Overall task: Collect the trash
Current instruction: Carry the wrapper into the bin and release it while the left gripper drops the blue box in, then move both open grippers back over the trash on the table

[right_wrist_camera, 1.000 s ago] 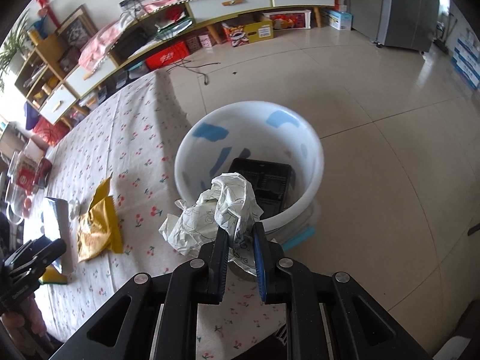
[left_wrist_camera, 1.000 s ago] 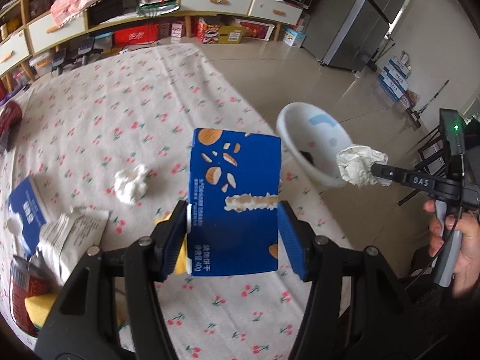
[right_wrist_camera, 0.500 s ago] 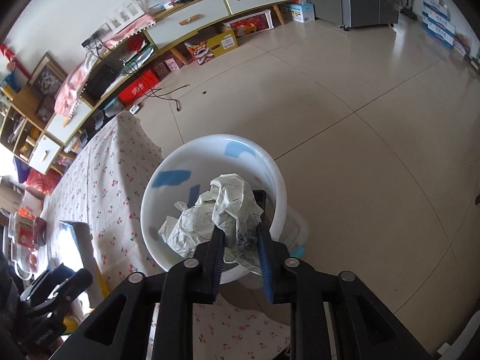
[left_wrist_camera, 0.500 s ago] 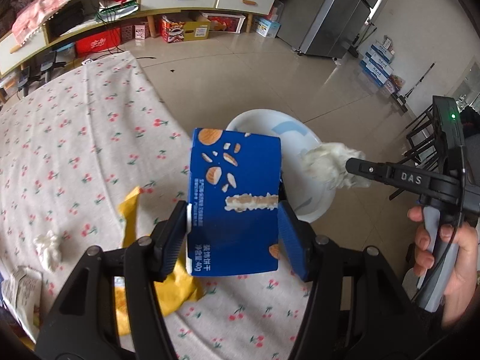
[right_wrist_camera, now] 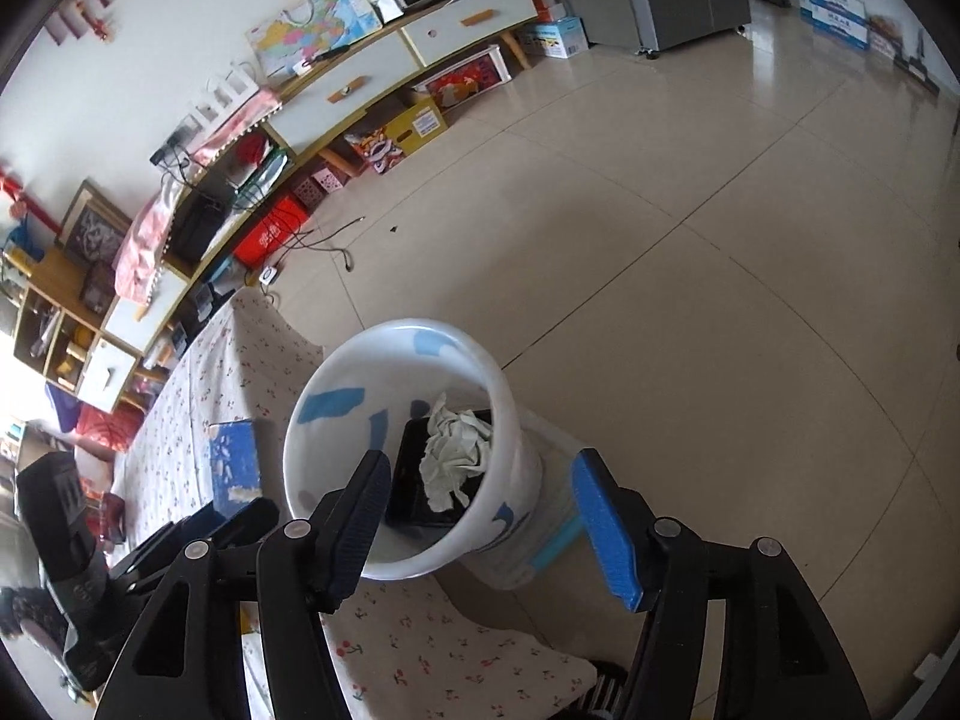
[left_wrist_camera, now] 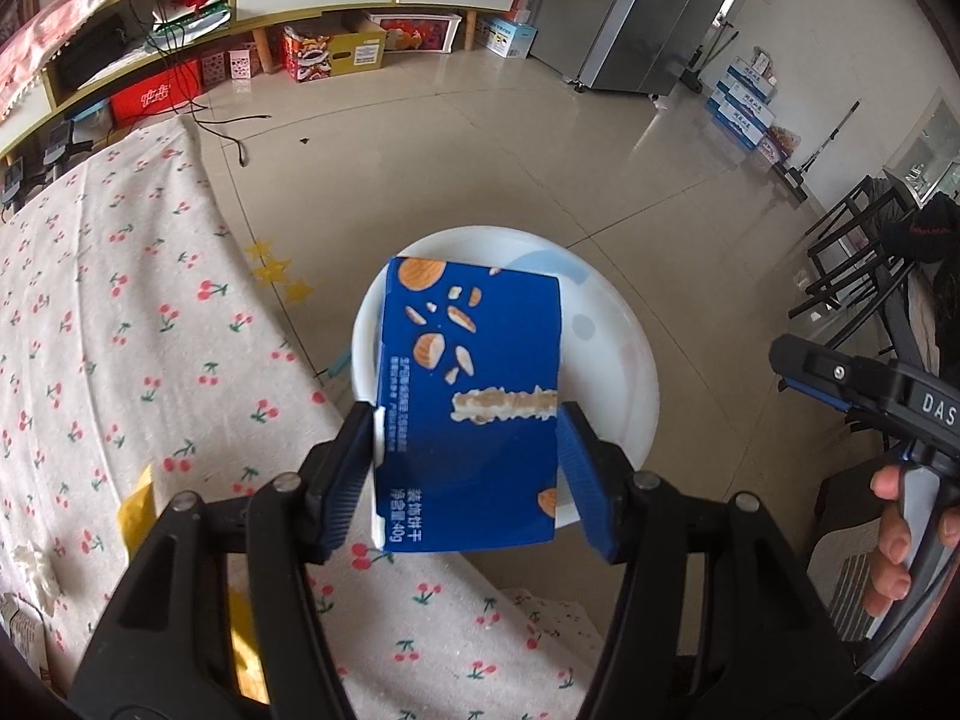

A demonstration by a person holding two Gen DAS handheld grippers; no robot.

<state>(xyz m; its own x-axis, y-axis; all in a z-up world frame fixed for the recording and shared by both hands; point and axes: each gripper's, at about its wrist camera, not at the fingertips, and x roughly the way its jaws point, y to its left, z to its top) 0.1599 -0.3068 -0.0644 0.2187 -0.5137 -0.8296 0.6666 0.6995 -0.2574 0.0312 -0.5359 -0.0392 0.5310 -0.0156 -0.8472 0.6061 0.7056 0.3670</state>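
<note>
Trash goes view by view. From the left wrist, the left gripper [left_wrist_camera: 468, 474] is clamped on a blue cardboard biscuit box [left_wrist_camera: 471, 402], jaws pressed to its two sides, held in the air in front of the white plastic bin [left_wrist_camera: 624, 372] that stands on the floor beside the cherry-print tablecloth [left_wrist_camera: 120, 330].

From the right wrist, the right gripper [right_wrist_camera: 480, 525] gapes wide and holds nothing — a crumpled white paper ball [right_wrist_camera: 456, 450] lies inside the bin on a black tray [right_wrist_camera: 414, 480].

Judging by this, the box's drop is the step in hand: carry it over the rim, then open the jaws.
</note>
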